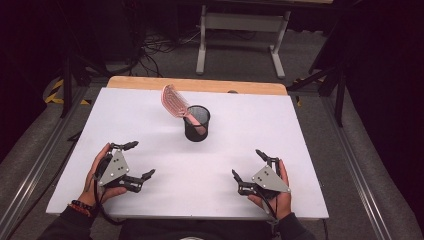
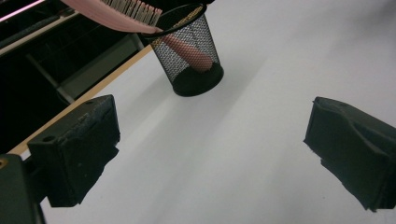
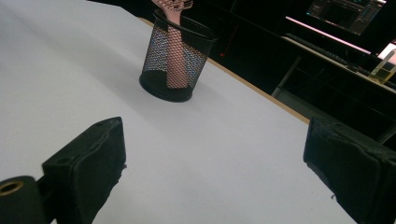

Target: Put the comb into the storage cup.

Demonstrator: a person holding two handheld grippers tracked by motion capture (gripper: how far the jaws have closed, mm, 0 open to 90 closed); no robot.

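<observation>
Pink hairbrush (image 1: 175, 101) stands handle-down in the black mesh cup (image 1: 197, 123), its bristled head leaning out over the rim toward the far left. The cup sits upright near the middle of the white table (image 1: 150, 120), a little toward the far edge. Both grippers rest low near the person's edge — the left gripper (image 1: 139, 159) and the right gripper (image 1: 247, 162) — well apart from the cup, each with its fingers spread wide and gripping nothing.

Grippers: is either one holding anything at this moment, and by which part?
Nothing is held. The left gripper and right gripper are both open and empty over the white table, apart from the pink hairbrush standing handle-down in the mesh cup.
</observation>
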